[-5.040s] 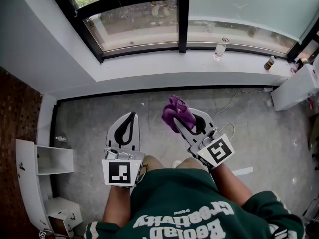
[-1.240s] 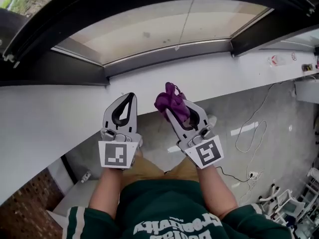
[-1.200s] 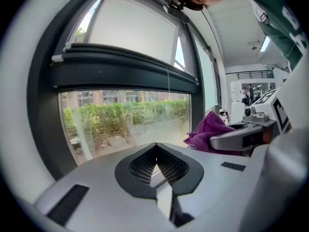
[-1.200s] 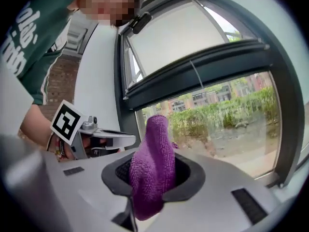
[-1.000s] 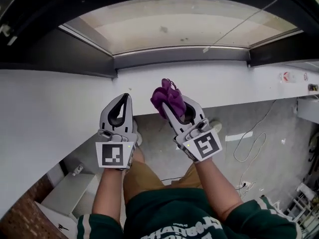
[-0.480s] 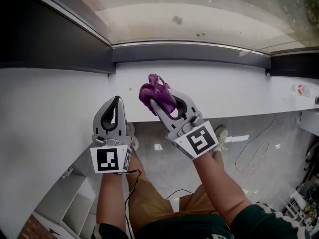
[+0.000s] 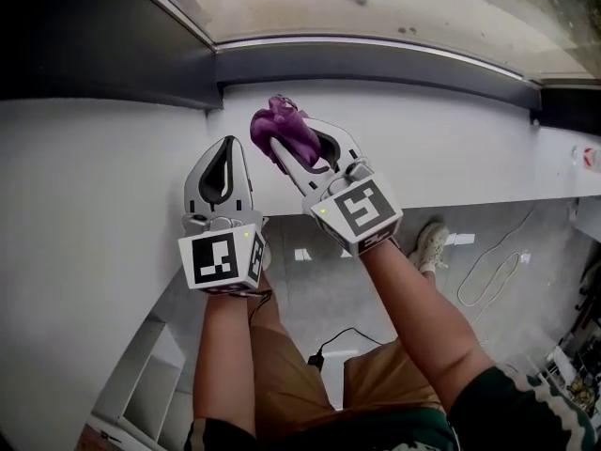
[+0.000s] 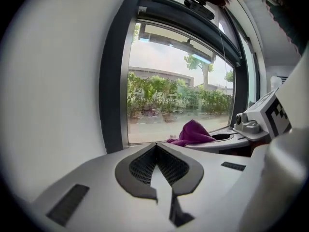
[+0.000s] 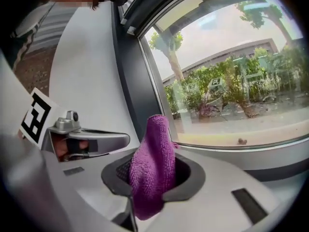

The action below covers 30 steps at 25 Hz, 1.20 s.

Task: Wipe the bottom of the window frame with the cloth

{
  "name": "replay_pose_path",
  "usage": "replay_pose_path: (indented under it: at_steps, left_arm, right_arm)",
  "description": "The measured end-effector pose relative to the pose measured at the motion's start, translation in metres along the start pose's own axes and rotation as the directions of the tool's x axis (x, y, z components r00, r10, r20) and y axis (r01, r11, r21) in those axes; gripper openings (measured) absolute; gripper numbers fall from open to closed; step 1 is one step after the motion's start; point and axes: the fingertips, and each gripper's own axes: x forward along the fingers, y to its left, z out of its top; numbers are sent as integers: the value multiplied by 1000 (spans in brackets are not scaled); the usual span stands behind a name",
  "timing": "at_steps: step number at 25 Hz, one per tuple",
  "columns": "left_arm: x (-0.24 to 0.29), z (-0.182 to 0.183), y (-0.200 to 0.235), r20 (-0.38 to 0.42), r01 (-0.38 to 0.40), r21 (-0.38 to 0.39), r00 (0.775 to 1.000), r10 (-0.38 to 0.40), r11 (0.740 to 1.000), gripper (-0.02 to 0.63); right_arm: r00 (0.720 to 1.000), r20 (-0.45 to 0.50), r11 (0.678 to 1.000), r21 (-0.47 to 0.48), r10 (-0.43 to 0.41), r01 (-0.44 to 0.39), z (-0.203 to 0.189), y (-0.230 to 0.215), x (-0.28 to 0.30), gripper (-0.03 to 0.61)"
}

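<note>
Cloth (image 7: pixel 279 130): purple, bunched, pinched between the fingers of the right gripper (image 7: pixel 286 147); one fold sticks out past the fingertips.
Cloth position: over the white sill (image 7: pixel 451 148), just short of the bottom of the window frame (image 7: pixel 376 59); whether it touches the sill cannot be told.
Right gripper fingers: closed on the cloth, pointing toward the glass; seen the same in the right gripper view (image 9: pixel 153 151).
Left gripper (image 7: pixel 225 147): just beside the right one, over the sill's left part.
Left gripper fingers: pressed together with nothing between them (image 8: pixel 155 146).
Window frame: dark grey bar along the far edge of the sill, glass beyond it.
Below the sill: grey floor (image 7: pixel 319 289), a white cable (image 7: pixel 493 275), the person's shoe (image 7: pixel 432 242).
</note>
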Motion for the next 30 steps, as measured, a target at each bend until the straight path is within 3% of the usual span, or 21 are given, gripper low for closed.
replay_pose_path:
  at_steps: [6,16,23,30]
  left_arm:
    - [19,-19,17,-35,1,32,999,0,999,8]
    - [33,-58,38,-98,-7,-4,995,6,1000,8]
    - [43,-63,46,-128,-24,-48,992,18,999,8]
    - [53,-56,46,-132,-22,-1,991,21,1000,8]
  right_arm:
    - [997,-67,999,-26,25,-26,-23,-6,56,98]
    - [986,-169,1000,-19,5,-9,-79,-25,113,99]
    - [977,-214,999,-36,-16,8,-87,-29,130,100]
    - [981,-194,1000,-18,-4,0,-89,-30,140,99]
